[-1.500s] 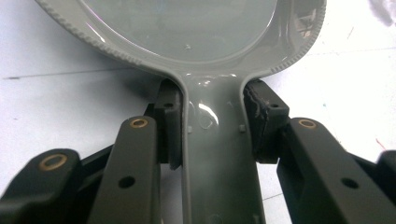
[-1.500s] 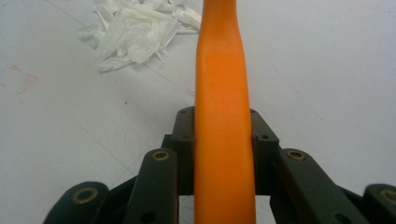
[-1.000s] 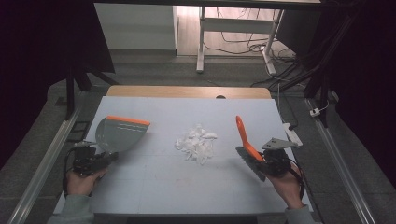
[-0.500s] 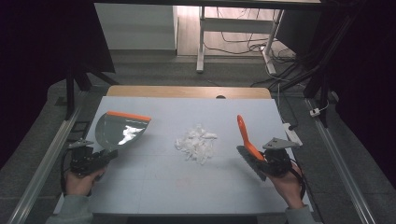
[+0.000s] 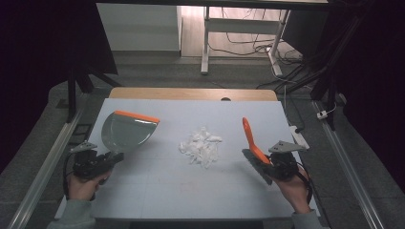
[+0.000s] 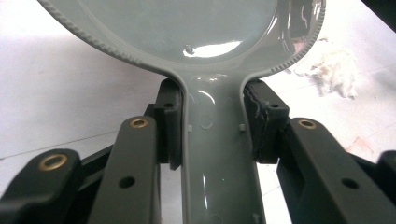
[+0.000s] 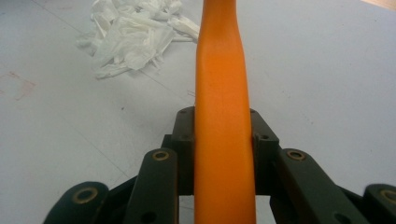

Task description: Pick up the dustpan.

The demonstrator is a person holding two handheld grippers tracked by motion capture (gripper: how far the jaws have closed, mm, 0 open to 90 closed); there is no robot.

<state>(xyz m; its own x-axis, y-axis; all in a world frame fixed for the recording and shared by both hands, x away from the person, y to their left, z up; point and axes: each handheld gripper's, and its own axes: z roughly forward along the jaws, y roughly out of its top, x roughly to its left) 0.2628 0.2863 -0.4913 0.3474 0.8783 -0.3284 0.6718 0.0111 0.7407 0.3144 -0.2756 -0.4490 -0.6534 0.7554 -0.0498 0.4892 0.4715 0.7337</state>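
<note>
Holding a tool in each gripper, a person stands ready to sweep a small heap of torn white paper scraps [image 5: 201,147] lying near the middle of a pale table [image 5: 157,191].

At the left of the high view, the left gripper [image 5: 111,158] has its black jaws pinched on the handle of a grey plastic dustpan with an orange front lip [image 5: 128,130]. The pan is lifted and tilted, its lip well to the left of the scraps.

At the right, the right gripper [image 5: 263,162] has its jaws clamped on the orange handle of a small hand brush [image 5: 252,143]. The handle points up and away; the dark bristle end seems to sit low beside the gripper, though that part is dim and hard to read.

Judged from this, the step in hand is bringing both tools to the heap. To do it well, lay the dustpan's lip flat on the table just left of the scraps, turn the brush so its bristles meet the surface to their right, then sweep with short, light strokes so the paper slides in rather than scattering.
</note>
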